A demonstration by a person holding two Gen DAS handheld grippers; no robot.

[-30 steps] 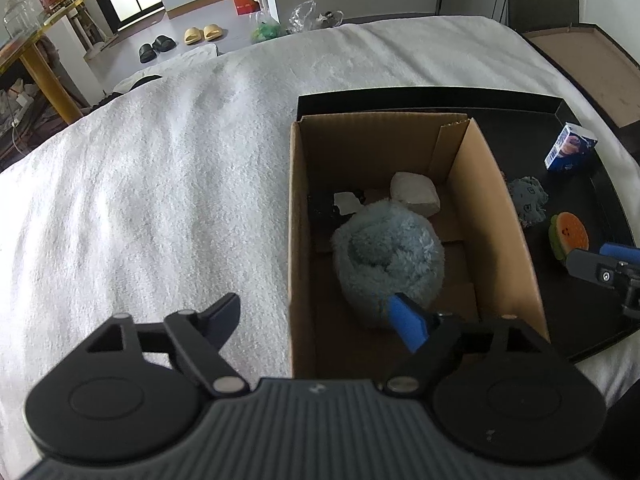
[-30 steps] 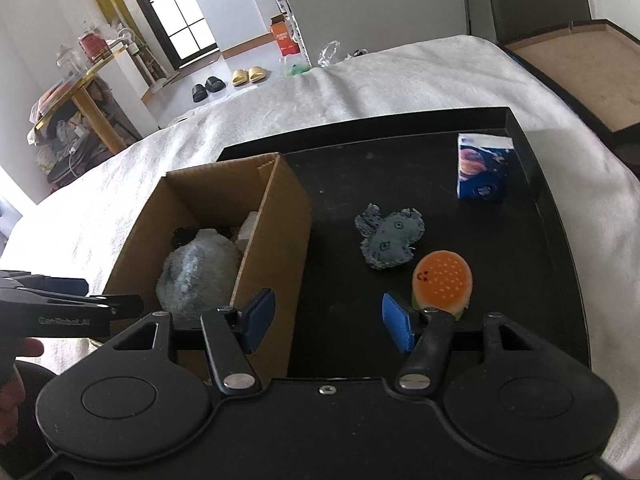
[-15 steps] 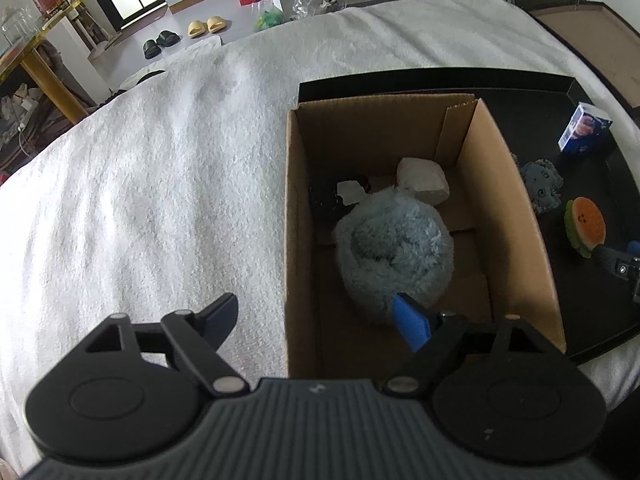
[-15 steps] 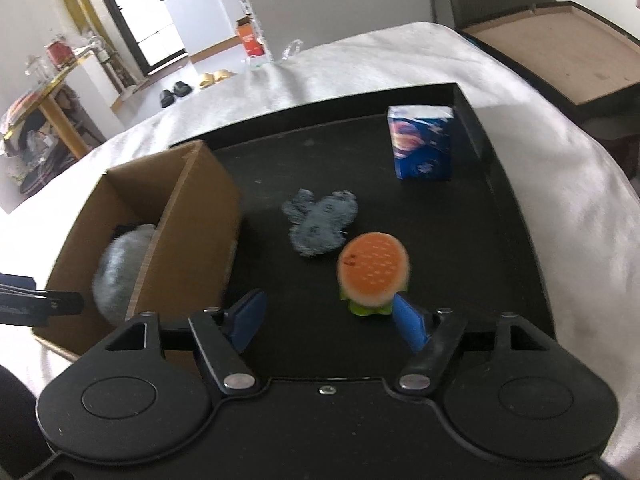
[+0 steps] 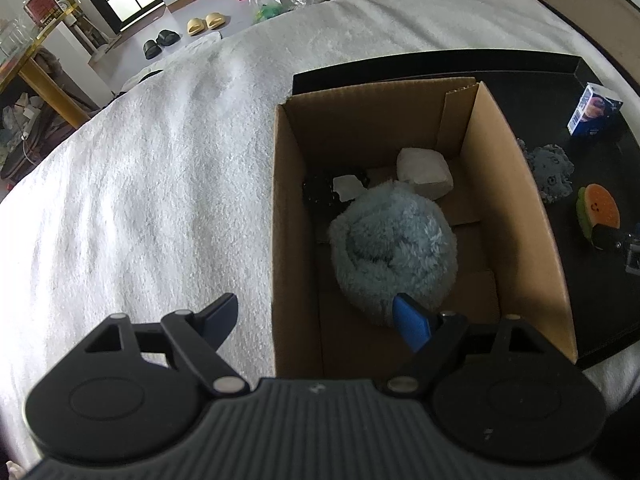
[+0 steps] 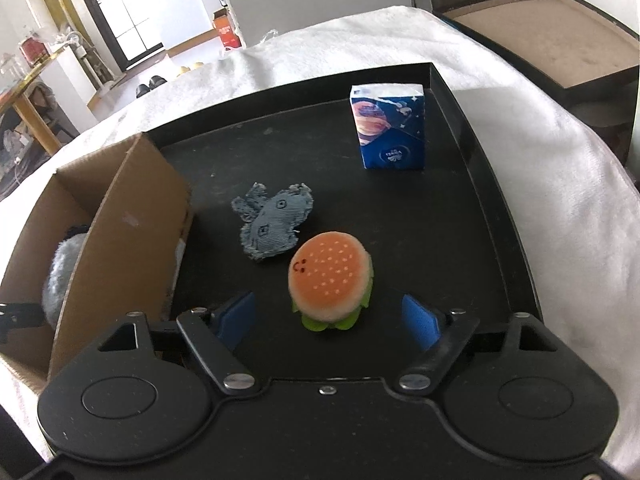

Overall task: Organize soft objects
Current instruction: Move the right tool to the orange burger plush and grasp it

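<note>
A cardboard box stands on the left part of a black tray; it also shows in the right wrist view. Inside lie a fluffy blue plush, a white foam block and a small dark item. On the tray lie a burger plush and a denim fish toy. My right gripper is open, its blue pads either side of the burger, just in front of it. My left gripper is open and empty above the box's near left wall.
A blue tissue pack stands at the tray's back right. The tray sits on a white towel-covered surface. A second brown-lined tray lies far right. Shoes and furniture stand on the floor beyond.
My right gripper has moved right and forward, from beside the box to straddling the burger plush, and its jaws have widened. My left gripper has stayed open above the box, shifting slightly.
</note>
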